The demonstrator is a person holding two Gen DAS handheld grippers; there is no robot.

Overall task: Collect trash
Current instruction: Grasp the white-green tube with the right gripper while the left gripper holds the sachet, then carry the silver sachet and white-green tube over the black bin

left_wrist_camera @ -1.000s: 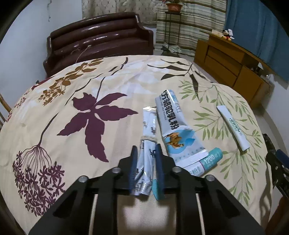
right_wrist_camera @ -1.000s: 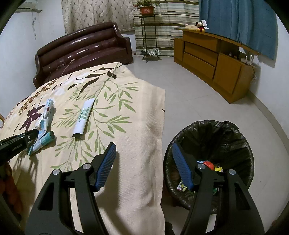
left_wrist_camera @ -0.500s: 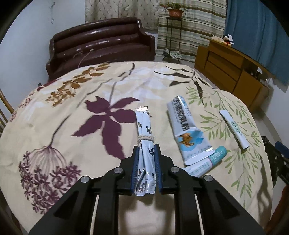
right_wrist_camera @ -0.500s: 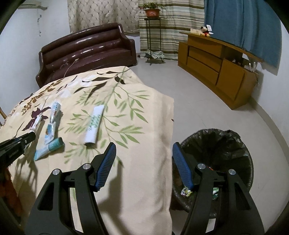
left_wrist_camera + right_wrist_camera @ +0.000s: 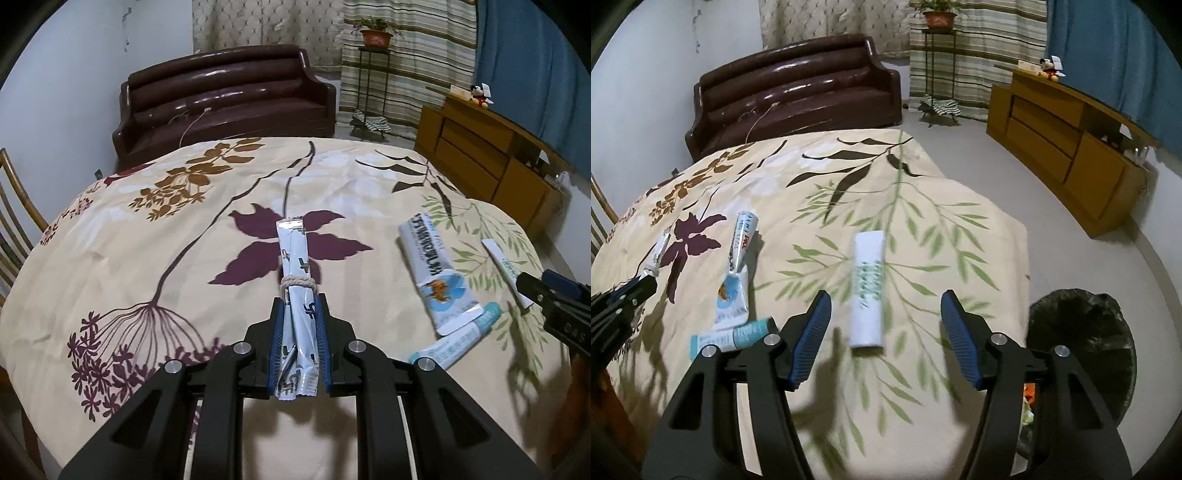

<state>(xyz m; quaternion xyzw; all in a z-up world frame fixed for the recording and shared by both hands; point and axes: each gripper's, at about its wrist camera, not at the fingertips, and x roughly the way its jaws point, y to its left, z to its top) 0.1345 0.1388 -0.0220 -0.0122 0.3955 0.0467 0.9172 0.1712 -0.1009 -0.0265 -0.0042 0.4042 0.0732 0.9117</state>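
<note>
A bundle (image 5: pixel 297 295) of silver-blue sachets tied with string is being clamped between the blue pads of the left tool (image 5: pixel 298 343), its far end reaching out over the purple flower printed on the cloth (image 5: pixel 155 221) that is covering the worktop. To its right, a large pouch (image 5: pixel 432 273) is lying flat on the cloth with a teal-capped tube (image 5: pixel 456 341) just beside its near end, and a white sachet (image 5: pixel 868 291) is lying farther right among the green leaf prints. The right tool (image 5: pixel 884 332) is being held over that white sachet with its jaws apart and closing; the sachet is being framed between the pads but is not being touched by them. A bin (image 5: pixel 1086 354) lined with a black bag is standing on the floor beside the worktop's right edge, with some trash visible inside. A brown sofa (image 5: pixel 225 99) is standing beyond the worktop.
</note>
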